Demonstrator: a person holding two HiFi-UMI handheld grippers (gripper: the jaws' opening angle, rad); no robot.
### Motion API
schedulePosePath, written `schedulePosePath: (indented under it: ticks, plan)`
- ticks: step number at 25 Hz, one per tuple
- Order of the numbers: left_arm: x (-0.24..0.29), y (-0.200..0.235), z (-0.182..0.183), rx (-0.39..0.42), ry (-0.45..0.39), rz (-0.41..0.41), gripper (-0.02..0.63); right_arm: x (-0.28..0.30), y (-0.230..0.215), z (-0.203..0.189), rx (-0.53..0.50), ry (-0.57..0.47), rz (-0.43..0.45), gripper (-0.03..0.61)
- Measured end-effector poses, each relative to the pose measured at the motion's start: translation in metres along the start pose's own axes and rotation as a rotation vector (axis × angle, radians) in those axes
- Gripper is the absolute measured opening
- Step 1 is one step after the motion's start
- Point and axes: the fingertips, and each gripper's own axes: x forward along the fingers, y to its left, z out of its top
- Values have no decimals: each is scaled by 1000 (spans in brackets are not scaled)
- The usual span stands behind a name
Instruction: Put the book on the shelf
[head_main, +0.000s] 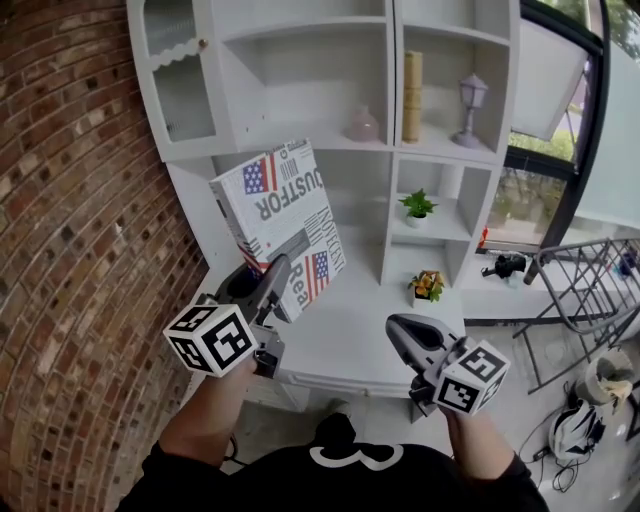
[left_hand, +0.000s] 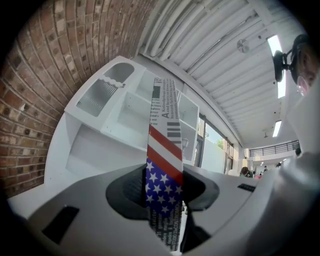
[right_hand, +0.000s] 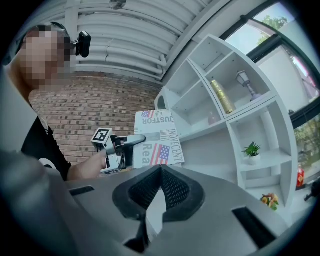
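Where the brick wall (head_main: 70, 250) ends, the white shelf (head_main: 390, 120) stands against it, split into many compartments. The book (head_main: 285, 205) is held up in front of the shelf's lower left part, resting on no board and tilted so its flag cover shows. The left claw (head_main: 272, 283) is clamped on the book's bottom edge. The right claw (head_main: 400, 330) hangs well apart from it, jaws pressed together on nothing. A small green plant (head_main: 417, 207) sits near the right edge of a middle board.
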Motion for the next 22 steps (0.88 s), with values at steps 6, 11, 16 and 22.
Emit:
schedulePosePath:
  ticks: [6,11,16,22]
  plan:
    - [30,11,27,27,-42,21,152,15,-12,7,-23,7,5,9]
    - [64,22,46,47,-56,18,152,32,-33,18,-44,17,7,9]
    - [98,37,66,76,-90,21,152,54,-61,28,-60,17,4,9]
    - [136,57,86,99,-110,34,152,77,-94,34,-60,6,-7,9]
